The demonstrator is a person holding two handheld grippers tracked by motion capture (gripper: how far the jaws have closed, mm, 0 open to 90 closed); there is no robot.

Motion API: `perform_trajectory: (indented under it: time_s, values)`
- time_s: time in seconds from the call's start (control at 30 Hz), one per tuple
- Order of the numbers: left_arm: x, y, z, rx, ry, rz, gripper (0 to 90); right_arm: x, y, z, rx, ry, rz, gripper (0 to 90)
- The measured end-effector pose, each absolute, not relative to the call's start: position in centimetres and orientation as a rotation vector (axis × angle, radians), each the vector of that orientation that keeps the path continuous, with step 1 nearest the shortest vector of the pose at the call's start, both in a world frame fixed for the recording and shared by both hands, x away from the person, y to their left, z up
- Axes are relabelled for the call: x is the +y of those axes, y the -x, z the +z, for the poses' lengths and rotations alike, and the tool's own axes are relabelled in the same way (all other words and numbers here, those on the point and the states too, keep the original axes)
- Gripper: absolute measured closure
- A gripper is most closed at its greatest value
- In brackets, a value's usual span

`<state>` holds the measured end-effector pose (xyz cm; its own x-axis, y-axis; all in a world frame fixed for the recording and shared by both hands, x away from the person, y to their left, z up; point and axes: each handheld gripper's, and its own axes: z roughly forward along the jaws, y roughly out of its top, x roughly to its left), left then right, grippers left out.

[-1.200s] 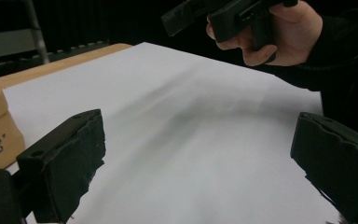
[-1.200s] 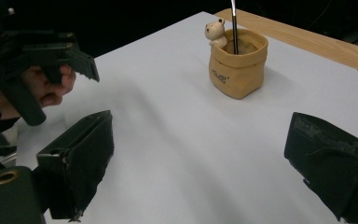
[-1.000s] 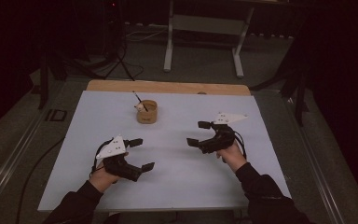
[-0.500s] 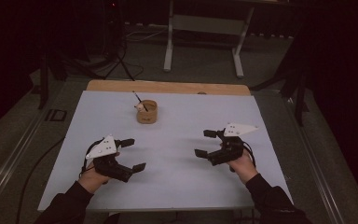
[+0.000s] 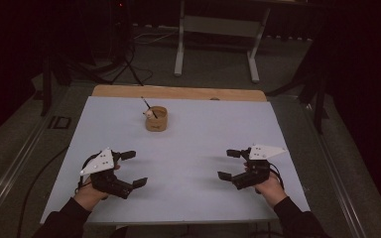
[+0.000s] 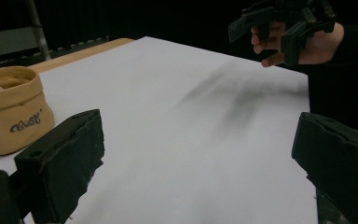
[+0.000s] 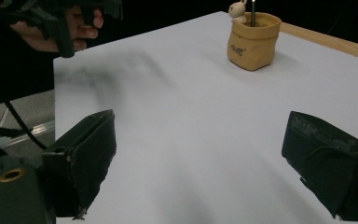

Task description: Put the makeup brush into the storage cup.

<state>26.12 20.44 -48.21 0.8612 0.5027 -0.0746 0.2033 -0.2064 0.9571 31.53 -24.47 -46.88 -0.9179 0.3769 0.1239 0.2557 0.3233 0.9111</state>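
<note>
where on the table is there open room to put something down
Bare table lies between the left gripper and the right gripper, and across the far right beside the pot. Only the pot's spot at the far edge and the near corners under the hands are taken.

We see a broad bare stretch of the white table top [image 5: 193, 163] between the left gripper [image 5: 131, 168] and the right gripper [image 5: 230, 164], each with its jaws spread wide and nothing between them. The only thing standing on the table is the small tan pot [image 5: 156, 119] with a pen [image 5: 146, 104] sticking up from it, towards the far edge and well apart from both grippers. Around the pot on every side the surface lies bare out to the table's edges.
</note>
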Motion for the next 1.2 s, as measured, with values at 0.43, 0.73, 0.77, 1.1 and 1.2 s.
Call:
perform_trajectory:
  time_s: [0.43,0.73,0.77,1.1,1.2]
  values:
    - [22.4,-24.7,-49.1,0.515,-1.787,0.289,2.8,-26.3,-30.5,-47.9,2.428,-0.551,1.693,10.5]
    - [23.0,-24.9,-50.4,0.542,-1.791,0.276,2.8,-26.8,-30.1,-49.4,2.436,-0.568,1.681,13.6]
    - [23.1,-24.9,-50.6,0.544,-1.79,0.274,2.8,-26.9,-30.2,-49.6,2.436,-0.585,1.683,13.5]
    - [23.6,-24.8,-51.4,0.559,-1.765,0.265,2.8,-27.7,-29.6,-50.2,2.429,-0.597,1.68,12.8]
    - [23.7,-24.7,-51.5,0.564,-1.77,0.259,2.8,-27.9,-29.5,-50.3,2.417,-0.657,1.66,11.4]
